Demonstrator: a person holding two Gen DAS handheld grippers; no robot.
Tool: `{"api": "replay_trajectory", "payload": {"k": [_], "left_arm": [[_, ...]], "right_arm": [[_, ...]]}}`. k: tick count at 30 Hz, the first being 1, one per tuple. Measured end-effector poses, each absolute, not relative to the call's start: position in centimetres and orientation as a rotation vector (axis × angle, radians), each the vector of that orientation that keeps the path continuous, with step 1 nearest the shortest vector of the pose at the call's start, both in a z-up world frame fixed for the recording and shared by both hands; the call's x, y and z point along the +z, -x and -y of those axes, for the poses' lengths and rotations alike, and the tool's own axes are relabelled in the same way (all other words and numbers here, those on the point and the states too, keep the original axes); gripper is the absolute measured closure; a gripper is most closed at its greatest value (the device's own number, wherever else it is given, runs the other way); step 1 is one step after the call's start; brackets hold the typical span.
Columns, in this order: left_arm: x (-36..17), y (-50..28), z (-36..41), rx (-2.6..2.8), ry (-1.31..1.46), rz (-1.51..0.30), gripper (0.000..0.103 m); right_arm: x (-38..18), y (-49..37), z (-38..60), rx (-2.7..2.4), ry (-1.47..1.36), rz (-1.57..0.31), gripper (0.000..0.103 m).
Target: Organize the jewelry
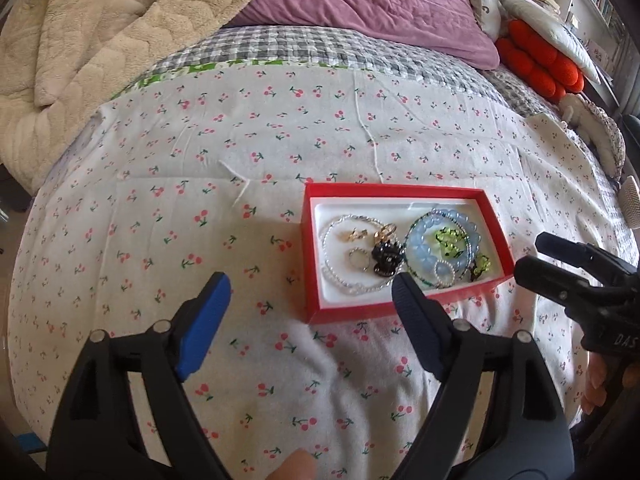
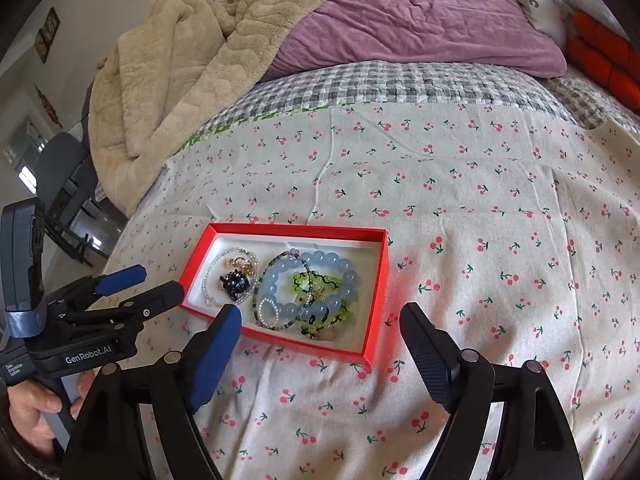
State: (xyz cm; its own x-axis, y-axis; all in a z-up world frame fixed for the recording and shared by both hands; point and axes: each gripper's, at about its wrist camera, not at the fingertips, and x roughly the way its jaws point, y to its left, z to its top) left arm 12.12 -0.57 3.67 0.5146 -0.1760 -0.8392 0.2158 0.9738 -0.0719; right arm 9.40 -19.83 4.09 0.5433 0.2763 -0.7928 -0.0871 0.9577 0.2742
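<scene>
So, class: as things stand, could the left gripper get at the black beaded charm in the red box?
Probably yes: the left gripper is open, the red box has no lid, and the black beaded charm lies uncovered.

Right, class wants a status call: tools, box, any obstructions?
Left tool open, empty. Right tool open, empty. Red box on bedspread, jewelry inside. Nothing in the way.

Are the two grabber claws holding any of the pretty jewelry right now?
No. The left gripper and right gripper are both open and empty. All the jewelry, like the pale blue bead bracelet, lies in the shallow red cardboard box on the cherry-print sheet.
</scene>
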Motion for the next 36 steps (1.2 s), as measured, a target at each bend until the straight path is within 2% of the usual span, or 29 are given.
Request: {"api": "replay_trajectory", "payload": {"k": [4,5,8,9,25,36], "left_arm": [[4.0,-10.1,0.2,-0.19,-0.07,-0.984,0.001],[4.0,-9.6,0.1,-0.187,-0.069,-0.978,0.001],[4.0,-8.3,0.1,-0.185,-0.08,-0.984,0.001],[3.9,-7.8,0.1,-0.181,-0.085,-0.987,0.001],[1.5,-2.2,0.2,-0.148,-0.133,-1.097,0.001],[1.2,-1.9,0.6,-0.132,-0.134,-1.095,0.001]], "right_arm": [[4.2,-7.8,19.5,0.205,-0.179,-1.003,0.015],[4.3,-7.3,19.5,0.197,-0.17,-1.004,0.011],[4.4,-5.8,19.5,0.173,-0.151,-1.008,0.009],[4.4,-5.4,19.6,0.168,-0.152,-1.015,0.0],[2.4,-0.3,18.7,0.056,-0.095,-1.123,0.0],[1.9,0.0,18.2,-0.004,-0.044,-1.123,0.0]]}}
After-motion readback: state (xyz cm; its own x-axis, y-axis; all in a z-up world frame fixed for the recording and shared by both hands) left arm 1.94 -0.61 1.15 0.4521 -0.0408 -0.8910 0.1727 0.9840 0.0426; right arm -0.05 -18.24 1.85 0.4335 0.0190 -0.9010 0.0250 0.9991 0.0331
